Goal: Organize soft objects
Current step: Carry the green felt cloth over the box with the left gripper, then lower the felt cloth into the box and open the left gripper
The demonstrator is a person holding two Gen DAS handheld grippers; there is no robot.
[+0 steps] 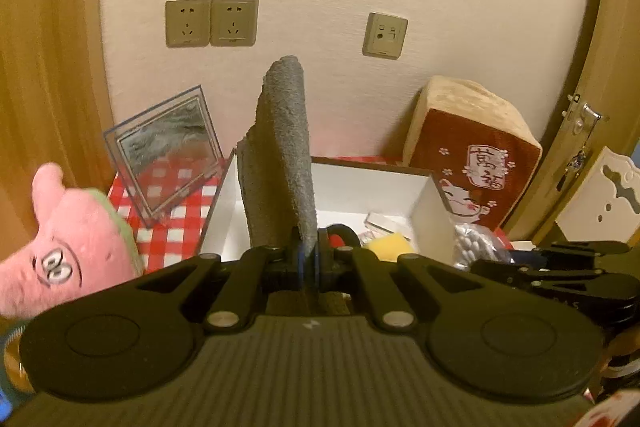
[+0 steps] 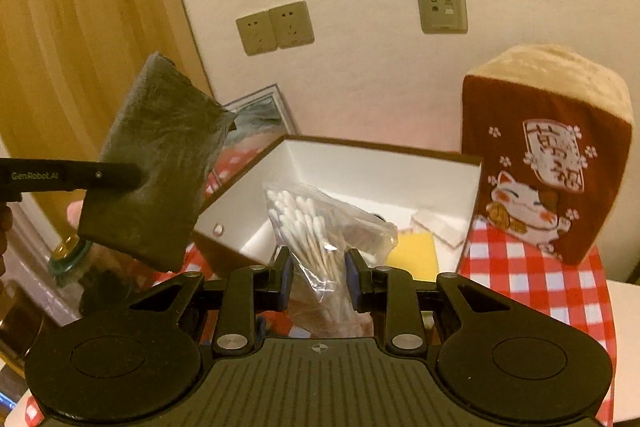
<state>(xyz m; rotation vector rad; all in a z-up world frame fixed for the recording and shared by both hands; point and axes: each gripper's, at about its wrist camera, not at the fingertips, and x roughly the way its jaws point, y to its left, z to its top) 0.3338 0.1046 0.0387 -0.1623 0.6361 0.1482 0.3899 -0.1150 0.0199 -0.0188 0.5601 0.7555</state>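
Both grippers loaded above the open box

Your left gripper (image 1: 308,263) is clamped tight on the grey cloth (image 1: 280,155), which stands upright, long axis vertical, over the white box (image 2: 360,167). Your right gripper (image 2: 319,279) pinches the bag of cotton swabs (image 2: 308,227), which rises lengthwise toward the box. The thin edge grip could let the cloth slip or flop outside the box wall, and the slick bag may slide from the part-closed pads.

One towel (image 1: 280,155); three wall sockets (image 1: 232,22).
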